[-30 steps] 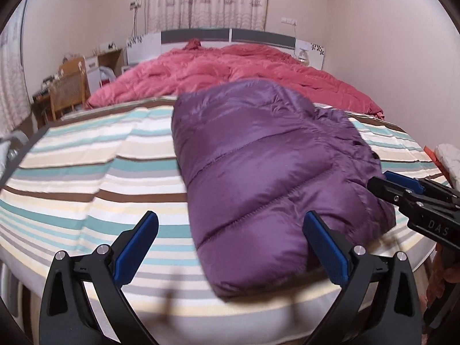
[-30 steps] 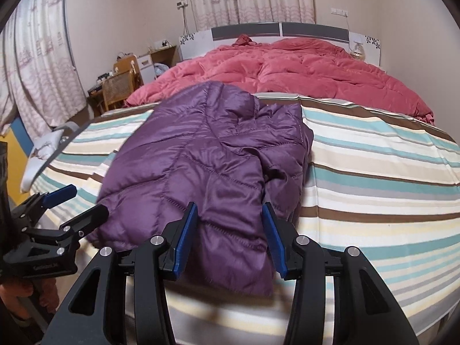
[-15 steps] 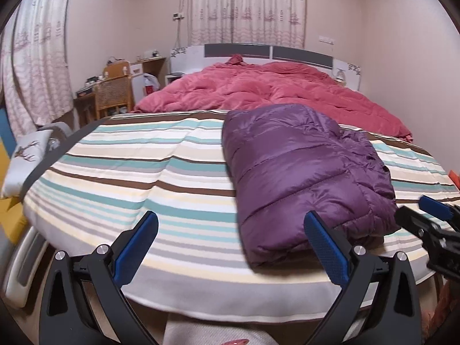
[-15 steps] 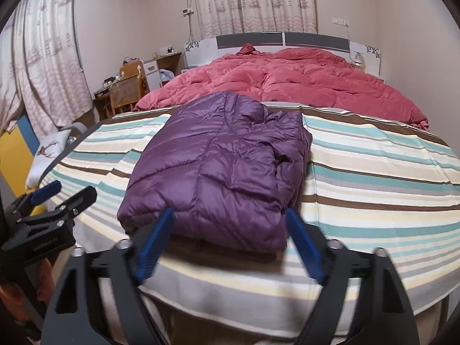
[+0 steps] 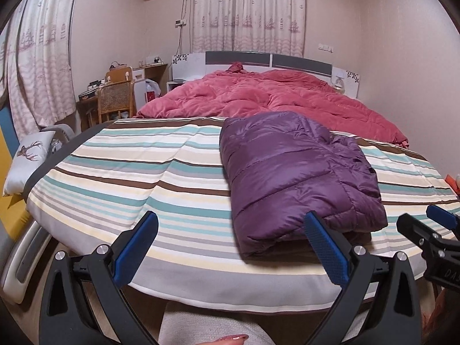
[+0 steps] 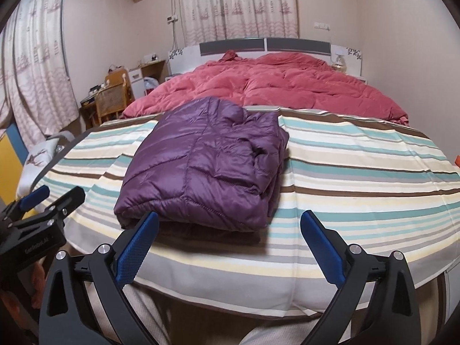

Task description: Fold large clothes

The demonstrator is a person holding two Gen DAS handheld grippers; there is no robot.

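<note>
A purple quilted jacket (image 5: 293,172) (image 6: 201,161) lies folded into a thick rectangle on the striped bed sheet (image 5: 138,172) (image 6: 359,172), near the bed's front edge. My left gripper (image 5: 230,247) hangs open off the front edge, its right finger in front of the jacket's near corner, nothing between the fingers. My right gripper (image 6: 230,244) is back from the bed too, its jaws still opening wide with nothing between them; its left finger overlaps the jacket's near edge in the picture. Each gripper shows at the side of the other's view.
A red quilt (image 5: 273,97) covers the far half of the bed below the headboard (image 5: 258,60). A wicker chair (image 5: 115,97) and a cluttered desk stand at the left wall. A deer-print pillow (image 5: 26,158) lies at the bed's left. My legs in light trousers (image 6: 143,316) show below.
Both grippers have pulled back from the jacket and risen, so the bed's front edge now shows. The right gripper's jaws, half closed over the jacket's edge a second ago, have spread wide.
</note>
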